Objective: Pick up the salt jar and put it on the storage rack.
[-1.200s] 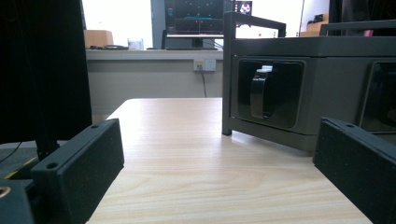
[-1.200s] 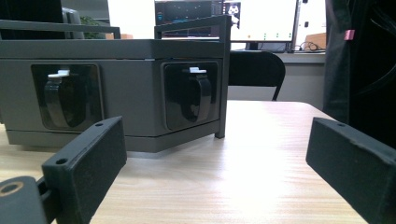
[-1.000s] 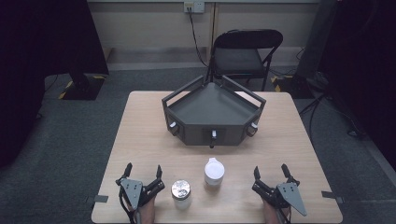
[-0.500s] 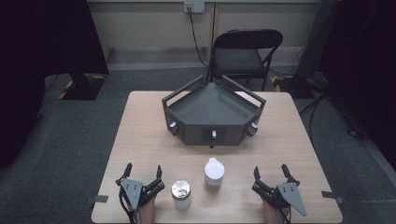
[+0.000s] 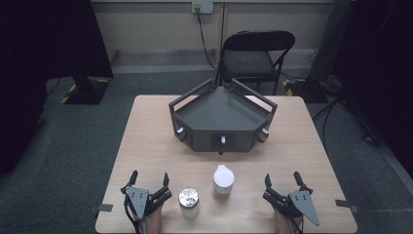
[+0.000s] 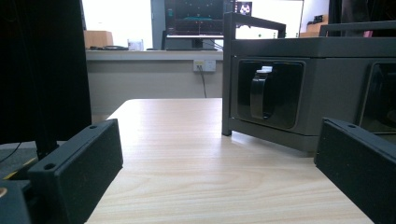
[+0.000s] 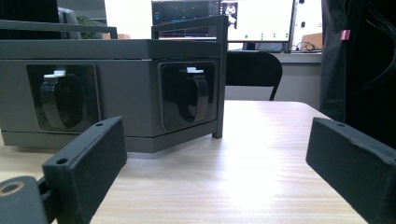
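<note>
Centrally, dark grey angular tray (image 5: 221, 114), both grippers' jaws apart, gripping nothing

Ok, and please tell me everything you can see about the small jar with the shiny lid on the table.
The jar is small and stands upright near the table's front edge. Its lid is shiny, metal-looking and closed; the body below looks pale or clear. It rests on the wood, just right of the left gripper, which is open and not touching it. The white container stands apart on its other side.
</note>
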The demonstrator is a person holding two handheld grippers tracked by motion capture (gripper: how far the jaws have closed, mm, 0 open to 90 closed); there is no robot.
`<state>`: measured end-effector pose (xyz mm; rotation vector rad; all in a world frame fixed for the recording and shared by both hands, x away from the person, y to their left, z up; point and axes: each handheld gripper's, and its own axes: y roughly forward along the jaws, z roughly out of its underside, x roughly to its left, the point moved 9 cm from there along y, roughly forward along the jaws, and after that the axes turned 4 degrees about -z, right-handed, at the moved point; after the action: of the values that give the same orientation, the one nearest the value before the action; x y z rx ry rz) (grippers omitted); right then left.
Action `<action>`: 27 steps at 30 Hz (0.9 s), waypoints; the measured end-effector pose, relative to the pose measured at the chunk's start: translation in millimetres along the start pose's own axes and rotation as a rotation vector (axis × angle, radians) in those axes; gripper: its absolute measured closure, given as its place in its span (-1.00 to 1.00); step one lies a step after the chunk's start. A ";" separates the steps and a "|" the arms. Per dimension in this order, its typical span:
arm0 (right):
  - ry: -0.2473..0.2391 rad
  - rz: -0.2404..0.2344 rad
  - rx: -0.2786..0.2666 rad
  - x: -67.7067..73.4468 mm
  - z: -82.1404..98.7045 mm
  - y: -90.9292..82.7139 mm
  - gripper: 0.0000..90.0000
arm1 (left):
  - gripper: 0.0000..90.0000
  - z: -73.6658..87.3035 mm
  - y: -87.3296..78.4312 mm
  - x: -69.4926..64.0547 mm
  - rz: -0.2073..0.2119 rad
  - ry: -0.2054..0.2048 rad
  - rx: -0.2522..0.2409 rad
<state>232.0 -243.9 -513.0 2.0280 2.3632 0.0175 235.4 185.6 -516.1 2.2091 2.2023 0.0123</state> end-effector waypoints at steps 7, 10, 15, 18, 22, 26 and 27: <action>0.000 0.004 0.000 0.3 0.0 0.0 -0.92 | -0.98 0.0 -0.1 -1.0 -0.010 0.001 0.000; 0.000 0.004 0.000 0.3 0.0 0.0 -0.92 | -1.00 0.0 0.1 -0.3 -0.001 0.000 0.000; 0.000 0.004 0.000 0.4 0.0 -0.1 -0.92 | -1.00 0.2 0.2 -0.2 0.013 -0.002 -0.003; 0.000 0.006 0.000 0.4 0.0 -0.3 -0.92 | -1.00 0.0 -0.2 2.5 0.039 -0.027 -0.001; 0.000 0.006 0.000 0.4 -0.1 -0.2 -0.92 | -1.00 -3.8 -1.7 5.4 0.074 -0.043 0.003; 0.000 0.006 0.000 0.4 -0.1 -0.2 -0.92 | -1.00 -16.6 -8.6 5.4 0.098 -0.051 -0.029; 0.000 0.006 0.000 0.4 0.0 -0.2 -0.92 | -1.00 -20.4 -10.5 4.8 0.107 -0.049 -0.037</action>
<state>231.7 -243.5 -513.0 2.0347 2.3570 0.0176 224.5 190.7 -495.9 2.2798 2.0405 0.0011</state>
